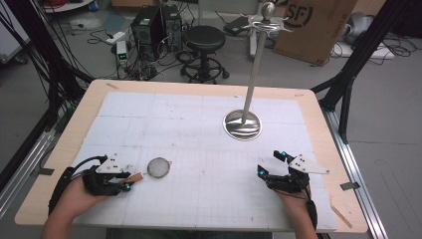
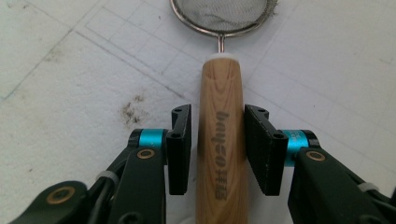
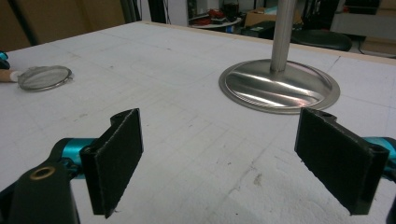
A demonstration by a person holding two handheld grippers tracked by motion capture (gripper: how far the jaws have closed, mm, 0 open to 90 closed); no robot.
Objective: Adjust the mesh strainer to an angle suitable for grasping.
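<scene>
The left hand-held gripper [image 2: 217, 149] straddles the strainer's wooden handle [image 2: 220, 140] low on the surface [image 1: 199, 129], pads barely off the wood, lined up for a lengthwise grip, while the right hand-held gripper [image 3: 219, 158] waits wide apart, facing the steel stand [image 1: 243, 123].

The strainer [image 2: 223, 14] had fine wire mesh in a shiny metal rim, with a smooth, grained wooden handle [image 2: 220, 140]. The stand [image 3: 279, 84] was polished, mirror-like metal. The table mat [image 1: 189, 124] looked matt white and scuffed.
</scene>
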